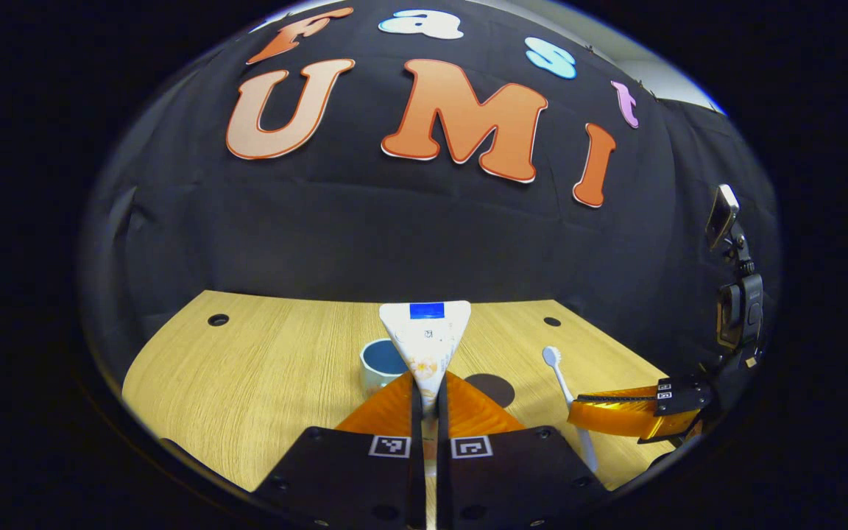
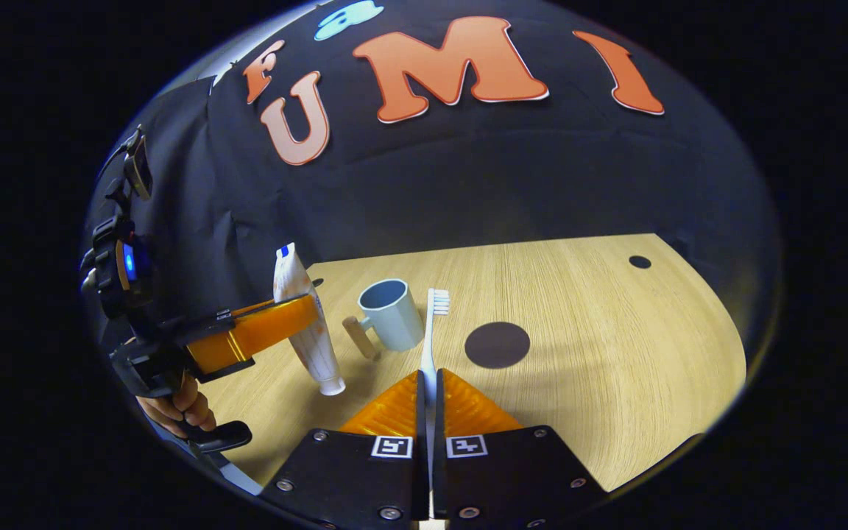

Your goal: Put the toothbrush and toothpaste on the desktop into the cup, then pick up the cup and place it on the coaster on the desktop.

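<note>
**a:** so where's everything at? starting from the grippers

**b:** left gripper point(image 1: 430, 412) is clamped on the toothpaste point(image 1: 426, 346), both fingers pinching the tube, wide crimped end up and the cap end hanging down, held off the tabletop point(image 1: 262, 368). right gripper point(image 2: 428, 401) is closed on the toothbrush point(image 2: 431, 331) handle, bristles pointing up and away. the cup point(image 2: 393, 314) sits on the tabletop just past both of them, handle to the side, nothing in it as far as i can tell. the coaster point(image 2: 497, 344) is the dark disc just beside the cup.

**a:** what could go sideways?

**b:** imo the tube's wide end is nearly as broad as the cup mouth, so a crooked drop could catch the rim and tip the cup. the brush is long and thin, so it could lever out or topple the cup if it goes in at an angle. both grippers heading for one small cup could bump too.

**a:** count?

**b:** one toothpaste, one toothbrush, one cup, one coaster, two grippers.
</note>
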Demonstrator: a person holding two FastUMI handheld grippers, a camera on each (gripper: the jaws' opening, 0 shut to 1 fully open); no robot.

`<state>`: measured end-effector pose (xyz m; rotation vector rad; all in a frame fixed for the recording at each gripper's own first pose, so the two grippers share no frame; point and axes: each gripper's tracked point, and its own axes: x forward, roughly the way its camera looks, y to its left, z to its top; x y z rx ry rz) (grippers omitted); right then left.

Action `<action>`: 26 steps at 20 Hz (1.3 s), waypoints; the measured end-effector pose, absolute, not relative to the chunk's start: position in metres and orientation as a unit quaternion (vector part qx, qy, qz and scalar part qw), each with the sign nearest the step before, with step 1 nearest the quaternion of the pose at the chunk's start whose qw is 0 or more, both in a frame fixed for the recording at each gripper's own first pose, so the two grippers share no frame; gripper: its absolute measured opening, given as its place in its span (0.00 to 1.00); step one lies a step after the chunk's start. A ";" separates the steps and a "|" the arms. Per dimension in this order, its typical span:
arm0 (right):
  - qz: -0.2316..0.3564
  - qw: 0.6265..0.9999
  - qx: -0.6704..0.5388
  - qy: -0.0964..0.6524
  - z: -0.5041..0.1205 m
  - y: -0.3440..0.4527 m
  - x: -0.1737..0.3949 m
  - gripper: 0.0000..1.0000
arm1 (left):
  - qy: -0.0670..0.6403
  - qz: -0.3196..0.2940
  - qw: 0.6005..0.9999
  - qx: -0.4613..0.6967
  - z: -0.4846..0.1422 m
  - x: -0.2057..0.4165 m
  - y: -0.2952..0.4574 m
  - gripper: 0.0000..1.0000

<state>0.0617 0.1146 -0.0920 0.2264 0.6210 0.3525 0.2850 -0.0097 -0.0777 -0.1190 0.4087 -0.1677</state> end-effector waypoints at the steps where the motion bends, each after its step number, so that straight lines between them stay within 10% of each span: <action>1: 0.175 0.933 0.110 0.295 -0.088 0.117 0.066 0.02 | 0.195 -0.082 0.975 -0.063 -0.072 0.289 -0.006 0.05; 13: 0.177 0.954 0.113 0.212 -0.053 0.124 0.137 0.02 | 0.080 -0.069 0.991 -0.077 -0.018 0.374 0.028 0.05; 26: 0.156 0.969 0.090 0.167 -0.059 0.128 0.196 0.02 | 0.113 -0.083 0.987 -0.073 -0.088 0.436 0.027 0.05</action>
